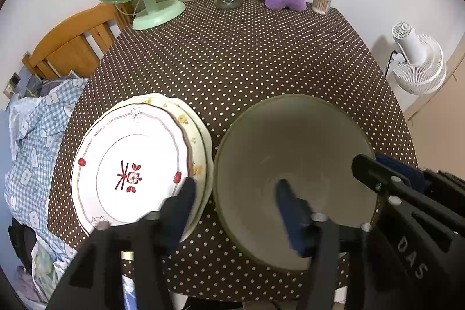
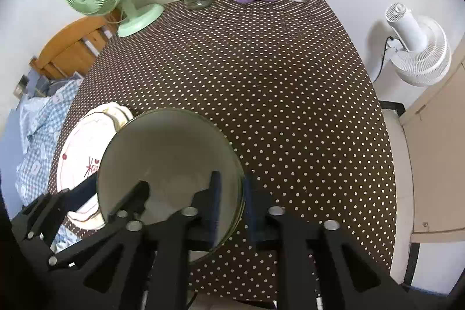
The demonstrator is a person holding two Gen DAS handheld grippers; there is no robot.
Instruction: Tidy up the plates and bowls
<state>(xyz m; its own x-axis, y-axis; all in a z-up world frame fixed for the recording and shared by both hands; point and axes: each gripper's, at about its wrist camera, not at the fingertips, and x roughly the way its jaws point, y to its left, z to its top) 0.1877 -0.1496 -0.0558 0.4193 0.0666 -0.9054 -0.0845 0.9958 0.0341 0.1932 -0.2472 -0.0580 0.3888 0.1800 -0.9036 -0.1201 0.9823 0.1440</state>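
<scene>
Both claws part-open: my left claw (image 1: 235, 191) straddles the near-left rim of the green bowl (image 1: 293, 135), my right claw (image 2: 232, 185) its right rim, neither pinching. Risk: lifting carelessly, a finger hooks that rim and knocks the bowl into the plate stack (image 1: 130, 164) just left.

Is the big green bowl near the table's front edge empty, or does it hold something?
Empty. The green bowl sits upright on the dotted tablecloth, and both wrist views show only its bare inner surface.
</scene>
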